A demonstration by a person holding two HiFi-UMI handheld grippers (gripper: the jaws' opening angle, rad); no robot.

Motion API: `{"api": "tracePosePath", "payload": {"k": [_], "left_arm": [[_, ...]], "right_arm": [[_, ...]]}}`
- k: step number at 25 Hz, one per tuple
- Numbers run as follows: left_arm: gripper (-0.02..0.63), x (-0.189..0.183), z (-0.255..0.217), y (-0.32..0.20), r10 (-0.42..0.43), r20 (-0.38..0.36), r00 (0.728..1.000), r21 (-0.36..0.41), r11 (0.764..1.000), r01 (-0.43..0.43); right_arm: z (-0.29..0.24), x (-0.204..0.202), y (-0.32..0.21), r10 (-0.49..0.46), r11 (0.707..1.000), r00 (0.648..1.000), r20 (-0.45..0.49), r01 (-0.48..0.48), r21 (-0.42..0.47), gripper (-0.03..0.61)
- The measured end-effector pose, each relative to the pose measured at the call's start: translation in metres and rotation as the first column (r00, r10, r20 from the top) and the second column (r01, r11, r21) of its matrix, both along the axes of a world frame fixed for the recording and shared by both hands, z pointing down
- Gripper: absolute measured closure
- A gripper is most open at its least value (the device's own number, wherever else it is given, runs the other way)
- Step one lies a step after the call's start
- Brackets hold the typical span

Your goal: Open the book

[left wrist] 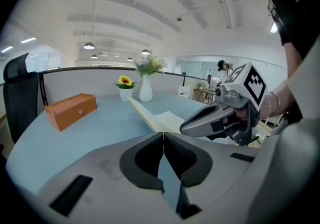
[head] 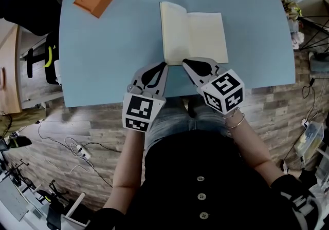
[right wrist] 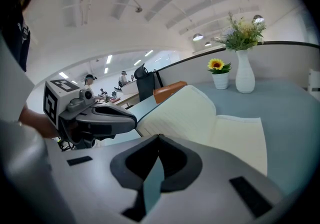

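My book (head: 194,36) lies open, left tongs (head: 164,65) and right tongs (head: 184,62) both clenched empty; only pulling clear seems left.

At the centre of the head view, the left gripper (head: 163,65) and right gripper (head: 185,62) point toward the top of the frame, their tips angled inward and near each other. Each one's jaws are pressed together with nothing between them. The left forearm (head: 126,165) and right forearm (head: 253,144) rise from the lower frame, elbows spread outward
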State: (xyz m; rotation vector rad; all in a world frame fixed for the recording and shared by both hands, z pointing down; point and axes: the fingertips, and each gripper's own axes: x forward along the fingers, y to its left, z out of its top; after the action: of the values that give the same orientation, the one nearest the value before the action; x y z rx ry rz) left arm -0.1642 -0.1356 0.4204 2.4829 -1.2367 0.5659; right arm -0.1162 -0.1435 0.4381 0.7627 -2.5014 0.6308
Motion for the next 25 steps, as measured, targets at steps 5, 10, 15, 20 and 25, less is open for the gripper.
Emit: {"api": "tracePosePath", "payload": {"k": [5, 10, 15, 20, 25], "left_arm": [[0.6, -0.009, 0.011, 0.001, -0.031, -0.057, 0.998, -0.033, 0.999, 0.029], [0.599, -0.017, 0.023, 0.002, -0.077, -0.094, 0.993, -0.078, 0.994, 0.07], [0.598, -0.028, 0.035, 0.001, -0.108, -0.117, 0.987, -0.118, 0.989, 0.094], [0.599, -0.033, 0.046, 0.001, -0.128, -0.128, 0.983, -0.149, 0.983, 0.109], [0.6, -0.038, 0.061, 0.001, -0.155, -0.118, 0.981, -0.204, 0.971, 0.128]], "right_arm": [[0.008, -0.009, 0.004, -0.004, 1.0, 1.0, -0.009, 0.004, -0.015, 0.575], [0.016, -0.016, 0.009, -0.015, 0.999, 1.0, -0.022, 0.015, -0.03, 0.575], [0.019, -0.026, 0.008, -0.022, 0.999, 0.999, -0.024, 0.022, -0.036, 0.575], [0.026, -0.032, 0.003, -0.016, 0.999, 1.0, -0.024, 0.015, -0.044, 0.575], [0.033, -0.036, -0.001, -0.011, 0.999, 1.0, -0.029, 0.009, -0.054, 0.575]]}}
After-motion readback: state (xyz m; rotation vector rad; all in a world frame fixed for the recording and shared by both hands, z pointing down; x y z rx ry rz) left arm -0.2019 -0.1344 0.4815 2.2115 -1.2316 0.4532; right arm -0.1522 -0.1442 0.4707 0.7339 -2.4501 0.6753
